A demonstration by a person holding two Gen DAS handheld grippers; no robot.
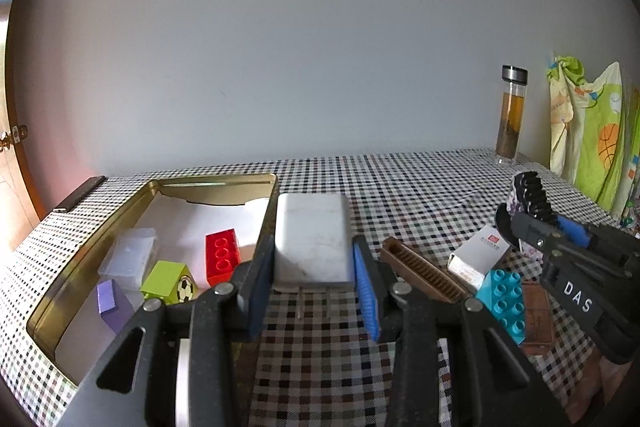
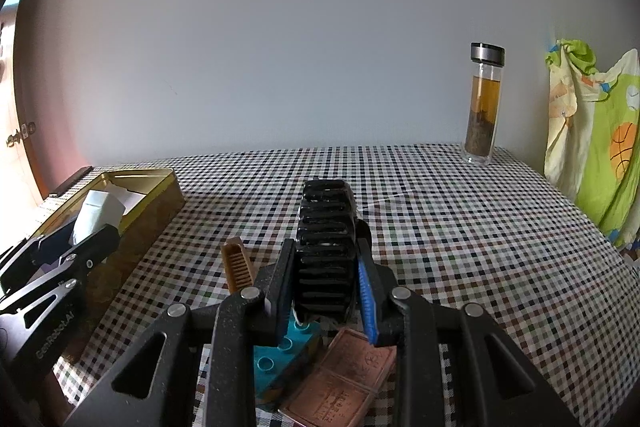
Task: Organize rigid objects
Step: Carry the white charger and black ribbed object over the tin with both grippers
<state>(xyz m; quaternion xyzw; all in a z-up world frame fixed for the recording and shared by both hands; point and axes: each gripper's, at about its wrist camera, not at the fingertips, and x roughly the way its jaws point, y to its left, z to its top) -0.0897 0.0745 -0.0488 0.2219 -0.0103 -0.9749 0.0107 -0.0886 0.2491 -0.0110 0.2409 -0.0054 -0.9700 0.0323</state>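
Note:
My left gripper (image 1: 314,269) is shut on a white plug charger (image 1: 312,243), held above the checked cloth just right of the gold tin (image 1: 100,227); it also shows in the right wrist view (image 2: 96,213). The tin holds a red brick (image 1: 221,255), a green football block (image 1: 170,283), a purple block (image 1: 113,303) and a clear box (image 1: 130,257). My right gripper (image 2: 324,267) is shut on a black ribbed hair clip (image 2: 326,239), above a teal brick (image 2: 284,351) and a copper-coloured case (image 2: 344,375).
A brown comb (image 2: 237,263) and a small white carton (image 1: 478,257) lie on the cloth between the grippers. A glass tea bottle (image 2: 482,107) stands at the back right. Green patterned fabric (image 2: 600,131) hangs at the right edge. A dark phone (image 1: 78,194) lies behind the tin.

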